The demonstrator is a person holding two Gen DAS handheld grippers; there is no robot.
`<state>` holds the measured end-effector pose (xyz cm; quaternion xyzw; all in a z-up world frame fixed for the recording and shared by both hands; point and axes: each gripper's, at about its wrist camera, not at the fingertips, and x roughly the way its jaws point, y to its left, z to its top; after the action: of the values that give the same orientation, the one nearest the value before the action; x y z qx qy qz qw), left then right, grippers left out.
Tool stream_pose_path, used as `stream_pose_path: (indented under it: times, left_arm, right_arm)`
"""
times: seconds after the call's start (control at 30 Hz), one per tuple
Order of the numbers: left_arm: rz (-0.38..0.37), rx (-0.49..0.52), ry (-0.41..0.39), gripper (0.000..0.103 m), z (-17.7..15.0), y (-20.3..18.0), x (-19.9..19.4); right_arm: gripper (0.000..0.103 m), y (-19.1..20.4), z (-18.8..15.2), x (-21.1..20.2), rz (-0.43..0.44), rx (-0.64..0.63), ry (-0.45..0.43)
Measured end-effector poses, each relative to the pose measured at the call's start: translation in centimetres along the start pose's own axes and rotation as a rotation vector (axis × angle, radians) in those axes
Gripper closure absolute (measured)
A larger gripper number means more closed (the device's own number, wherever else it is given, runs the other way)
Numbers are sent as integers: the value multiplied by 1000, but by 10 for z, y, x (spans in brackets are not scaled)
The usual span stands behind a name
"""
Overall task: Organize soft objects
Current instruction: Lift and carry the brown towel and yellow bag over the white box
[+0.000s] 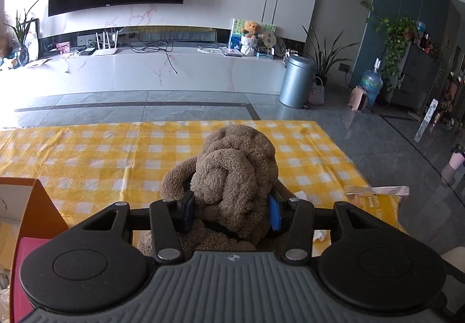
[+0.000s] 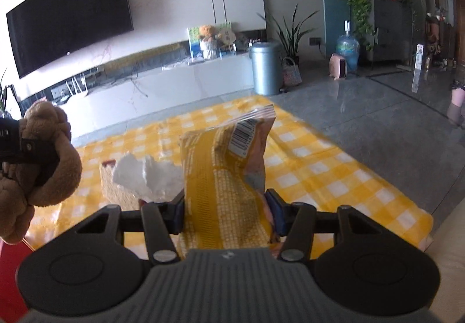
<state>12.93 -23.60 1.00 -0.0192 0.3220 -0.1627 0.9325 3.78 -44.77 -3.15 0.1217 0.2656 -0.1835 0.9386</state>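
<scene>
Squeezed between the half-closed jaws of the left gripper (image 1: 232,214), at 6 o'clock above the cloth (image 1: 87,154), the soft plush (image 1: 235,175) is judged light, while the crinkly, slippery bag (image 2: 226,177) clamped in the right gripper (image 2: 228,214) is shown fully only in the right view.

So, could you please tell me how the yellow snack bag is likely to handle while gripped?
The yellow snack bag, clamped in the right gripper, looks crinkled and creased, so probably floppy and light. Its glossy film may slip.

Orange box (image 1: 43,206) cut off at left edge
</scene>
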Motion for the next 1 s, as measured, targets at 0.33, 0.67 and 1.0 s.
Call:
stream_pose_path:
  times: [0.33,0.67,1.0]
  left_arm:
    - [86,-15,-118,49,22,78,-66]
    - [293,-102,-158,49,15,206,-136]
    - [318,-160,-114,49,-8,277,-134]
  right_arm:
    - [49,93,44,-70,303,61,-186]
    - [49,236,25,-88,579,-33,-73]
    - [49,320,-10,-70,612,-217,59]
